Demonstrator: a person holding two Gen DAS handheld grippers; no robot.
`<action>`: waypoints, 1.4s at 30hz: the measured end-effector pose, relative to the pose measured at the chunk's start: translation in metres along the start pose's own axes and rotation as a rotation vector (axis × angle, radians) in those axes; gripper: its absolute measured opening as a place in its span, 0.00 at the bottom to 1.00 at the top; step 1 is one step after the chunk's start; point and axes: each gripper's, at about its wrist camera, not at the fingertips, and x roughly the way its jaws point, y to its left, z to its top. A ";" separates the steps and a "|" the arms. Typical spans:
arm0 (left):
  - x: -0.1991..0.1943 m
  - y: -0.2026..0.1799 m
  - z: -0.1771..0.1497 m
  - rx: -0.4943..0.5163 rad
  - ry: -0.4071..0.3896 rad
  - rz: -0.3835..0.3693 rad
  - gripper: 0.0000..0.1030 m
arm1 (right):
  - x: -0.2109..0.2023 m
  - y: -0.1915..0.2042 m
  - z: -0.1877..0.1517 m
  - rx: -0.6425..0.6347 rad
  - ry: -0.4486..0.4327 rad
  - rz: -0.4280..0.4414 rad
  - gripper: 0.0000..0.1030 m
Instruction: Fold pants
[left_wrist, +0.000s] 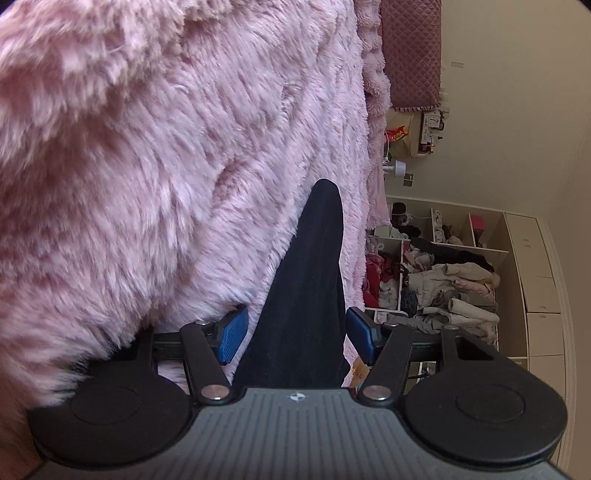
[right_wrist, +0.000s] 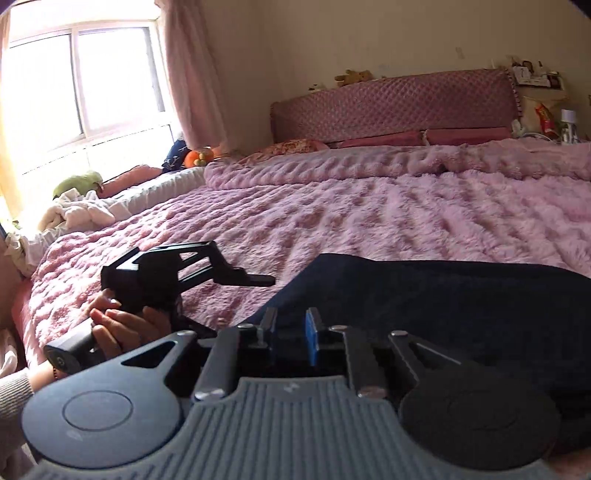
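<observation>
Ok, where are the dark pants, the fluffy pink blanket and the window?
pants (right_wrist: 443, 302): right wrist view, middle of the dark cloth.
blanket (right_wrist: 332, 221): right wrist view, bare fluffy top.
window (right_wrist: 74, 81): right wrist view, bright pane.

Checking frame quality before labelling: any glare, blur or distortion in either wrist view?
Right wrist view: the window is blown out white, washing out the left side; the whole frame is slightly soft. Left wrist view: evenly lit, the pink blanket blurs at top left, the dark pants show little detail. Both bend towards the edges with dark corners.
</observation>
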 end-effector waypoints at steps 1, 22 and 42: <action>0.001 -0.001 0.000 0.001 0.001 0.001 0.69 | -0.001 -0.010 -0.001 0.044 0.001 -0.034 0.00; 0.011 0.005 -0.012 -0.005 -0.035 -0.097 0.67 | -0.092 -0.188 -0.031 0.348 -0.030 -0.495 0.00; 0.030 0.004 -0.008 0.022 -0.002 -0.062 0.33 | -0.135 -0.177 -0.007 0.232 -0.260 -0.861 0.04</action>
